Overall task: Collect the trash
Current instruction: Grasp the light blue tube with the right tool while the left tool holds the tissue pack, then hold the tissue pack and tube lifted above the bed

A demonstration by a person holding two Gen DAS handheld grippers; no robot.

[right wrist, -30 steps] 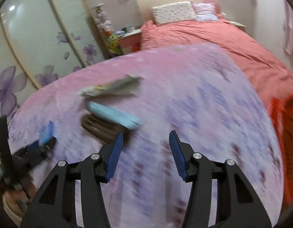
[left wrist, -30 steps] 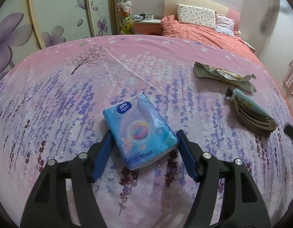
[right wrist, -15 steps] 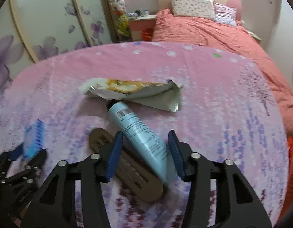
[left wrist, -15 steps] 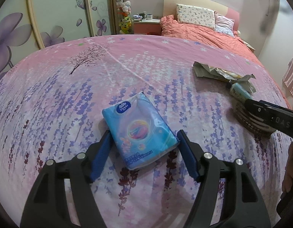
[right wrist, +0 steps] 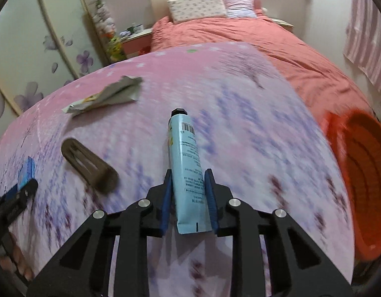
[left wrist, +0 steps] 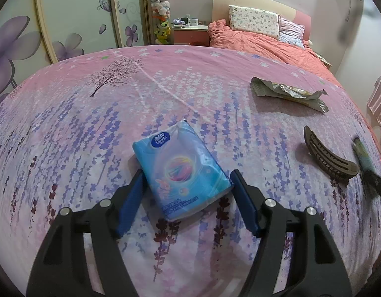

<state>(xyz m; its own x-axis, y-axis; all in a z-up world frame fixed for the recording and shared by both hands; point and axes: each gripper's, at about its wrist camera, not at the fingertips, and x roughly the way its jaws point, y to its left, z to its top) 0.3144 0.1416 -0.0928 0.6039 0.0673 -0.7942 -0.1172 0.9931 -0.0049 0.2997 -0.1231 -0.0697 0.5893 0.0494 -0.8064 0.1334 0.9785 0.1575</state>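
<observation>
A pale blue tube [right wrist: 188, 163] with a black cap and barcode sits clamped between the right claw [right wrist: 188, 185] fingers, cap pointing away. A crumpled silver wrapper [right wrist: 108, 96] lies on the bed far ahead-left of that claw. An orange bin [right wrist: 363, 173] stands to its right.

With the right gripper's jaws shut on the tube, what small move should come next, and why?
Probably swing the right gripper toward the orange basket at the bed's right edge. Its jaws are shut on the light blue tube, which is already lifted off the bedspread, and the basket's mouth looks open.
</observation>
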